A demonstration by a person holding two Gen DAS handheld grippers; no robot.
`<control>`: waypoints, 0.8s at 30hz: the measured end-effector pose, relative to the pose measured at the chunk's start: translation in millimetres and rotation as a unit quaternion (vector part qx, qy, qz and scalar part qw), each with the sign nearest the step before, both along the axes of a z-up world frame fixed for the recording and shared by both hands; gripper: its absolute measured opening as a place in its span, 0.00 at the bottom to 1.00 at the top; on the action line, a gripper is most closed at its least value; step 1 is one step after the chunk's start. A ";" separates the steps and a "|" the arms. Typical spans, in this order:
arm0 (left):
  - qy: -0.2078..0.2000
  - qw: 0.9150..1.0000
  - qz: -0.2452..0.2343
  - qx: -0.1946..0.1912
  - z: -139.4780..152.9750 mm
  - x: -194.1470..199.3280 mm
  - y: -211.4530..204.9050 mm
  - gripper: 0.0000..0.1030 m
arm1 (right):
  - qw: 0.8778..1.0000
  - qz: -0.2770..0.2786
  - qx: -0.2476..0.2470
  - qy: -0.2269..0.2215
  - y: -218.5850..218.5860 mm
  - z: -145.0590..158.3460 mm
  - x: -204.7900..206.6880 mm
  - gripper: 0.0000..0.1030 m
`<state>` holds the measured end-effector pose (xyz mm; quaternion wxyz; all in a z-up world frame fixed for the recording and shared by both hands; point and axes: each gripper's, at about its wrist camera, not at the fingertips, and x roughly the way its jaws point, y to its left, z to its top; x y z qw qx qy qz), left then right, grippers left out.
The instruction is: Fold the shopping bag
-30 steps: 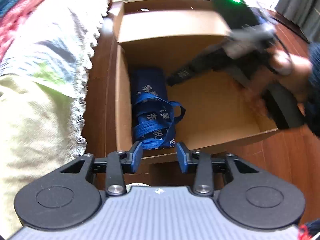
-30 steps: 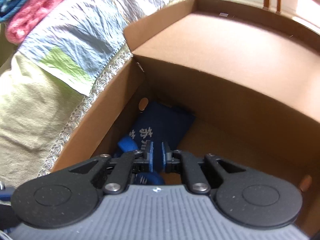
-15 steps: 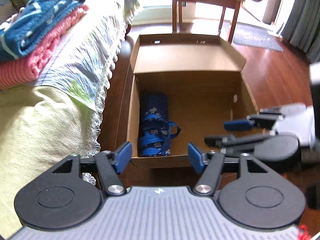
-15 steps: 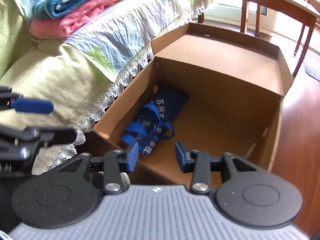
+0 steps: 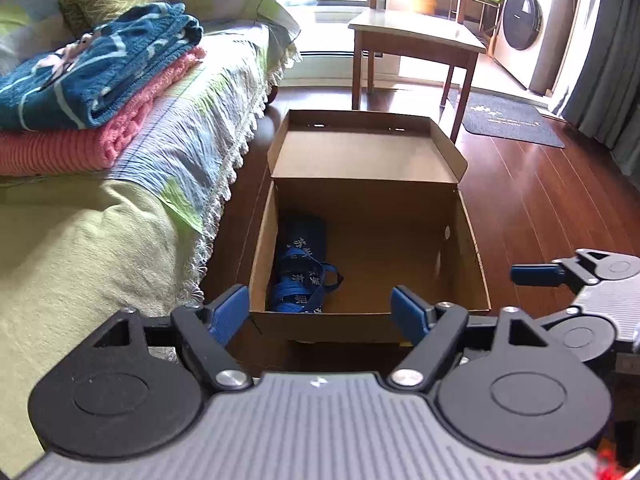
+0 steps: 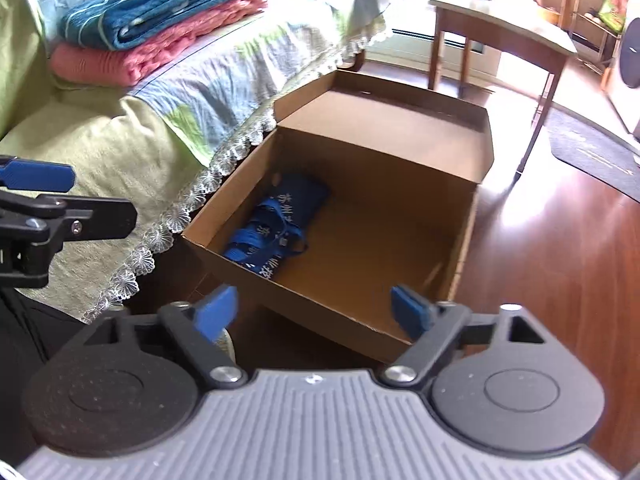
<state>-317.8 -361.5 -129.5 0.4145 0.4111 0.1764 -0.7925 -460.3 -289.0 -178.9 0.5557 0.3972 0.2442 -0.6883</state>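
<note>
- Dark wooden floor (image 5: 532, 208) runs beside a sofa draped in a lace-edged cover (image 5: 192, 128), with a blue towel (image 5: 92, 68) stacked on a pink one (image 5: 80, 140); a wooden side table (image 5: 416, 36) and a washing machine (image 5: 524, 24) stand at the back.
- An open cardboard box (image 5: 468, 240) sits on the floor just beside the sofa. The folded shopping bag (image 5: 300, 272), dark blue with its straps wound round it, lies inside against the box's sofa-side wall.
- The left gripper (image 5: 320, 312) has its jaws spread wide with nothing between them; they have just been opening.
- The right gripper (image 6: 316, 312) likewise stands wide and holds nothing, its jaws having just opened from almost closed.
- Judging by the tidy bundle in the box, folding and stowing look finished; this is the retreat. Little is left to do, perhaps closing the lid flap, though that is a guess.
- Compared with a second ago, both grippers have pulled up and back from the box: then the right one was deep inside, right over the bag, and far more of the room shows now.
- Whether the straps are knotted or merely wrapped is too small to tell.
</note>
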 end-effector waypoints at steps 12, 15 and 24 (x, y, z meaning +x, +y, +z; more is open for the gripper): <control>0.068 0.997 0.036 0.015 26.7 18.7 18.8 0.95 | 0.998 -0.064 -0.003 0.001 34.5 33.9 7.3 0.99; 0.049 0.997 0.053 0.011 24.8 20.0 21.8 0.95 | 0.995 -0.091 -0.004 -0.031 42.0 32.6 1.8 0.99; -0.003 0.997 0.079 0.001 16.5 25.3 24.7 0.95 | 0.989 -0.136 -0.018 -0.049 52.9 31.9 -6.5 0.99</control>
